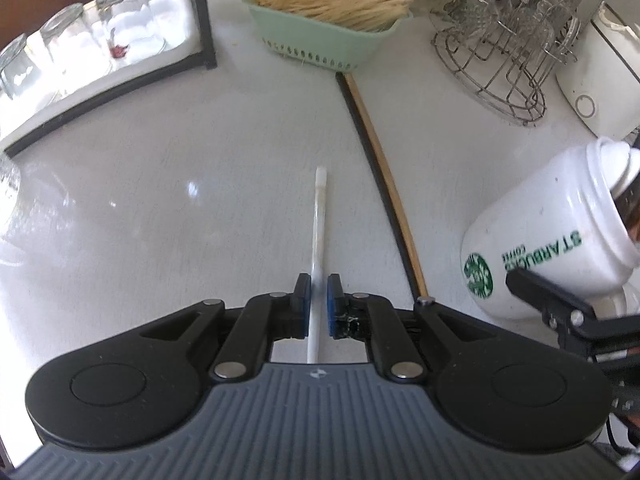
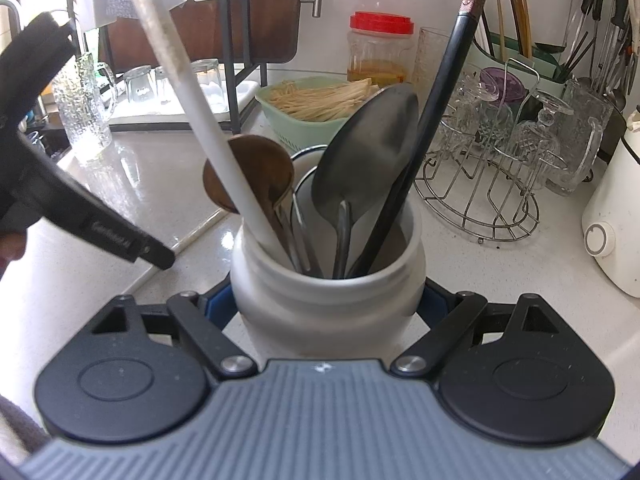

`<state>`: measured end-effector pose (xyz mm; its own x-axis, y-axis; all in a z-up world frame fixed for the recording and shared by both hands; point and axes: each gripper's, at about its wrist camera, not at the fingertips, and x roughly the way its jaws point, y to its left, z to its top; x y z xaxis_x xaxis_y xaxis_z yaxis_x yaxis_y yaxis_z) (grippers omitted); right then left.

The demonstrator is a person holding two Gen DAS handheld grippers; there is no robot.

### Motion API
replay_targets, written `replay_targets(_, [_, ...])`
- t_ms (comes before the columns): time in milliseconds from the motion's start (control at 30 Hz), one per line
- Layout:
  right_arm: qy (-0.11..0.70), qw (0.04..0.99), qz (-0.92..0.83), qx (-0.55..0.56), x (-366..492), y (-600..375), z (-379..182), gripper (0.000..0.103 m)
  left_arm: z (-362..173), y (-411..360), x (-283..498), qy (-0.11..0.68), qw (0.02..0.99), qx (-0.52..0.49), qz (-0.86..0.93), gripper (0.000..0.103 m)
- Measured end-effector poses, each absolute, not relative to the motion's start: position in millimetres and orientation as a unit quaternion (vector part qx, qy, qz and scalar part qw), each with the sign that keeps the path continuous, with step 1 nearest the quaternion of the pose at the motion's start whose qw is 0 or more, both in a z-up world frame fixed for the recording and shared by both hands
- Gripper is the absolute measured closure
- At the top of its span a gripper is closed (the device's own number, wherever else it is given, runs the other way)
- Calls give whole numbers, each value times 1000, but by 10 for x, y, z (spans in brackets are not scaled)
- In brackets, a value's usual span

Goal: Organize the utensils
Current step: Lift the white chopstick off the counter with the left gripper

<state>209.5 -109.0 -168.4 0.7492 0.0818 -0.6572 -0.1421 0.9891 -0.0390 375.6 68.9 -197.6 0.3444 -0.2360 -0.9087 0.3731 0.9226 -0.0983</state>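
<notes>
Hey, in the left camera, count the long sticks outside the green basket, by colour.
white stick: 1, held in the left gripper
black stick: 1
wooden stick: 1
Total: 3

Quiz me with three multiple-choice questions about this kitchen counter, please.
1. Where is the big metal spoon? A on the counter; B in the white jar; C in the green basket.
2. The plastic jar's lid is: A blue; B yellow; C red.
3. The right claw is: A open and empty; B closed on the white jar; C gripping a glass.
Answers: B, its handle drops into the jar's mouth; C, the lid is plainly red; B, both pads press the jar's sides.
</notes>
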Motion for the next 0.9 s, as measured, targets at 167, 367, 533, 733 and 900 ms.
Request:
replay_targets(167, [349, 934, 60, -43, 2096, -1092, -1685, 12, -1977, 583, 3875, 534, 820, 78, -192, 94])
replay_targets(367, [350, 934, 59, -44, 2094, -1089, -1686, 12, -1996, 529, 3994, 529, 823, 83, -189, 94])
replay_targets(533, [350, 934, 59, -44, 2096, -1089, -1686, 12, -2029, 505, 4069, 530, 823, 83, -187, 94])
replay_targets(733, [351, 934, 59, -44, 2097, -1089, -1688, 12, -2054, 454, 4103, 527, 823, 98, -190, 93])
replay_targets(900, [351, 934, 59, -44, 2093, -1092, -1694, 11, -2057, 386, 4117, 528, 819, 117, -191, 93])
